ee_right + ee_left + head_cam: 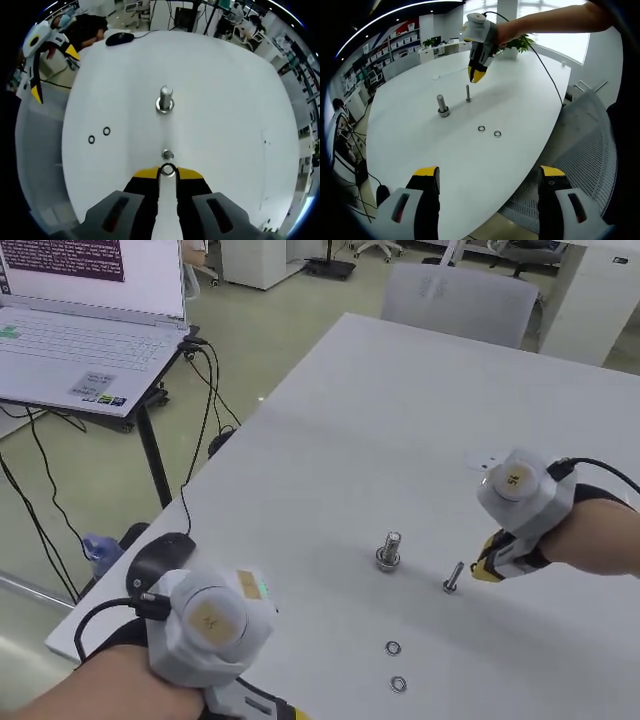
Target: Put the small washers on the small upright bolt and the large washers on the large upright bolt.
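The right tool is clamped on a small washer, its jaws drawn in tight around the ring. It holds the washer just beside the top of the small bolt, not yet on it. The small bolt stands upright on the white surface, and the large bolt stands upright near it, on its left in the head view. Two loose washers lie flat on the surface close to each other, nearer the person than the bolts and apart from both. The left tool hangs over the near edge of the surface with its jaws spread wide and nothing between them, well apart from the washers. A mouse lies at the surface's left edge, and a laptop sits on a stand beyond it.
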